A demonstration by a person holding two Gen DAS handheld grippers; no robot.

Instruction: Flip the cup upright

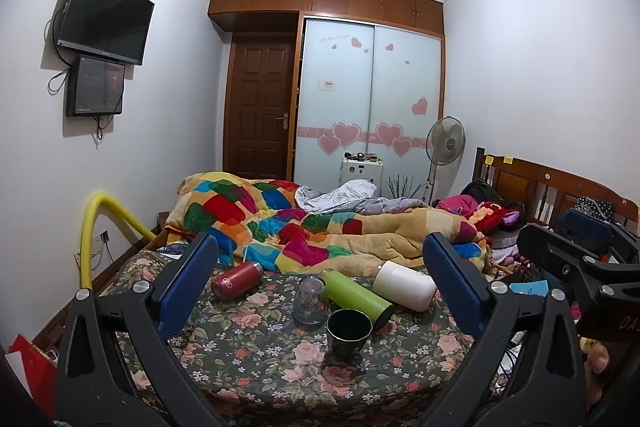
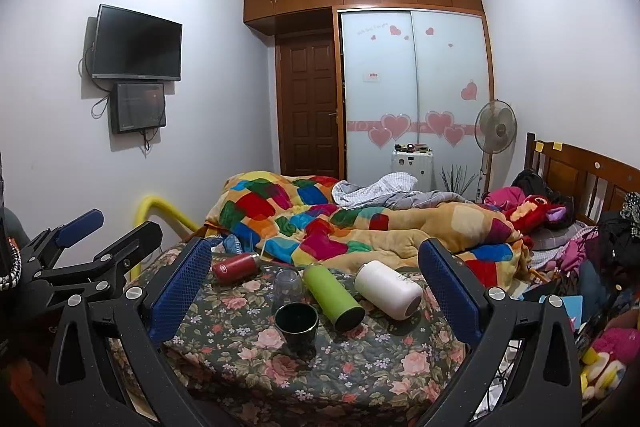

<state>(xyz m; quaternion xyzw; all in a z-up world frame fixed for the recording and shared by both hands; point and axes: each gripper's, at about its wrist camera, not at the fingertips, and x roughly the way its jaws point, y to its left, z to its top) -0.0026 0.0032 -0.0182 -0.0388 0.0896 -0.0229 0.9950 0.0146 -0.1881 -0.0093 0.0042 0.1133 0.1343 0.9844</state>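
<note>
A dark cup (image 1: 348,333) stands upright, mouth up, on the floral bedspread (image 1: 256,359); it also shows in the right wrist view (image 2: 297,327). Behind it a clear glass cup (image 1: 309,301) stands upside down, also in the right wrist view (image 2: 287,285). A red bottle (image 1: 236,280), a green bottle (image 1: 357,297) and a white bottle (image 1: 405,286) lie on their sides. My left gripper (image 1: 320,287) is open and empty, in front of the cups. My right gripper (image 2: 316,287) is open and empty, likewise held short of them.
A colourful patchwork quilt (image 1: 304,227) is heaped behind the bottles. A wooden headboard (image 1: 556,187) with clothes and toys is at the right. A yellow pipe (image 1: 100,227) arches at the left. The other gripper shows at the right edge (image 1: 580,259).
</note>
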